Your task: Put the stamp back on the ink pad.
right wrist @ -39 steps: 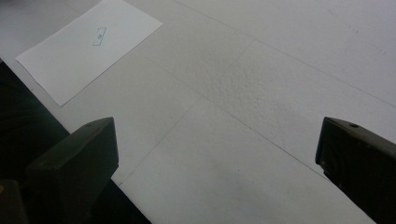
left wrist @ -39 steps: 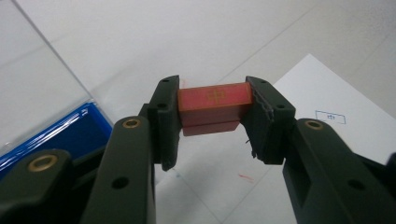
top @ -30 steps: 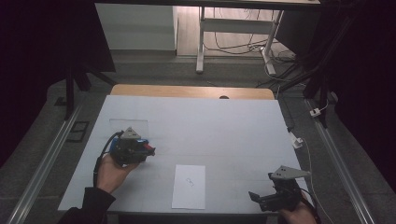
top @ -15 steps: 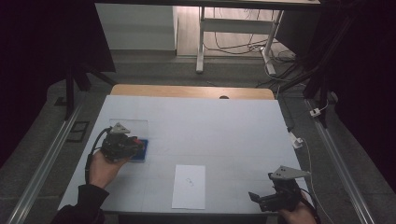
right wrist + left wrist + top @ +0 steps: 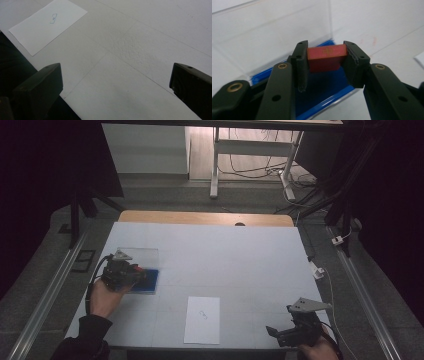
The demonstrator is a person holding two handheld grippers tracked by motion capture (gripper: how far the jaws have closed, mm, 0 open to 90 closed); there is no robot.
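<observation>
My left gripper (image 5: pixel 325 62) is shut on a small red block (image 5: pixel 325 57) with a faint gold mark on its top face. It holds the block just over the blue floor of a clear plastic box (image 5: pixel 287 42). From above, the left gripper (image 5: pixel 135 272) sits at the table's left, over the blue base (image 5: pixel 150 279) of that clear box (image 5: pixel 140 256). My right gripper (image 5: pixel 115 82) stands open over bare table, nothing between its jaws. In the high view the right gripper (image 5: pixel 280 332) rests near the front right corner.
A white sheet of paper (image 5: pixel 202 319) with a small drawn mark lies at the front middle of the white table (image 5: pixel 235 260); the paper (image 5: pixel 47 23) also lies ahead of the right jaws. A desk frame and cables stand beyond the far edge.
My left hand has carried the red block leftwards and slightly down, from beside the box to over its blue base. The right gripper has stayed where it was.
</observation>
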